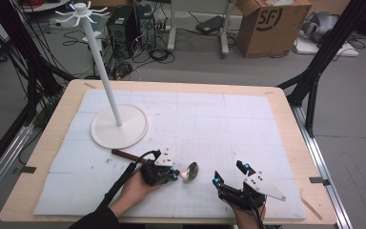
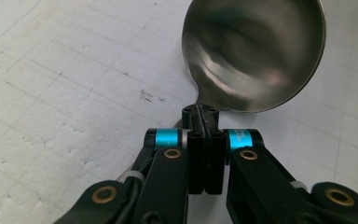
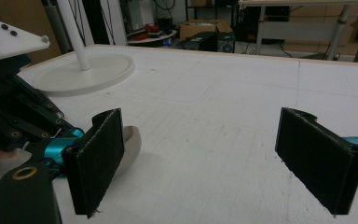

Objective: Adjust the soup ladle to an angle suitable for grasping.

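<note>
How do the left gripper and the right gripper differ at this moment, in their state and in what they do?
The left gripper has its jaws shut on the neck of a metal spoon, while the right gripper has its jaws wide apart and holds nothing. The left gripper points to the person's right, along the white mat; the right gripper points forward and leftward, toward the spoon's bowl. Both are black with blue bands at the jaws, held low near the table's front edge.

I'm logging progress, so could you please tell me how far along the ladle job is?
Done: the left gripper is shut on the ladle at the neck below its bowl. In hand: the ladle sits low over the white mat. Left, probably: carrying it to the white hook stand, whose hooks are bare. The right gripper is open, holding nothing.
</note>
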